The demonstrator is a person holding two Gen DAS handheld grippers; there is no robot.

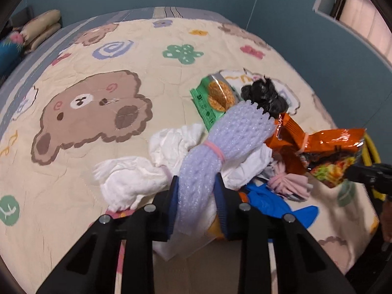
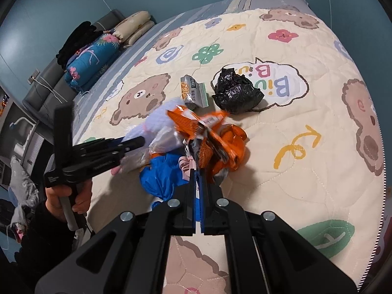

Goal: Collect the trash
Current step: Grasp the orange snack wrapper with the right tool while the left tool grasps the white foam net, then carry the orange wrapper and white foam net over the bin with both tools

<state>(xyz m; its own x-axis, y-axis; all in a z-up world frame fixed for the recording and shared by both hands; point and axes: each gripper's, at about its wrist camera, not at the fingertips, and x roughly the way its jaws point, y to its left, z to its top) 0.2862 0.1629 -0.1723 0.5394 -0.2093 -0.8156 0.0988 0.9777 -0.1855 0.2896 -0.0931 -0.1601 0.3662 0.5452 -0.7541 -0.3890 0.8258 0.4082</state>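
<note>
A heap of trash lies on the bear-print quilt (image 1: pixel 98 49). My left gripper (image 1: pixel 197 186) is shut on a lilac foam net sleeve (image 1: pixel 235 127) bound with a pink band; its pads press on the lower end. My right gripper (image 2: pixel 196 171) is shut on an orange noodle wrapper (image 2: pixel 196 125), which the left wrist view shows lifted at the right (image 1: pixel 325 152). Under them lie crumpled white tissue (image 1: pixel 132 178), a blue plastic glove (image 2: pixel 161 174), a pink scrap (image 1: pixel 289 183) and orange netting (image 2: pixel 236 142). Beyond the heap rest a green snack packet (image 1: pixel 210 100) and a crumpled black bag (image 2: pixel 236 93).
Folded pillows (image 2: pixel 133 27) and a rolled blue floral blanket (image 2: pixel 93 58) sit at the head of the bed. Blue walls close in behind and to the right. A person's hand (image 2: pixel 61 196) grips the left tool's handle at the bed's left edge.
</note>
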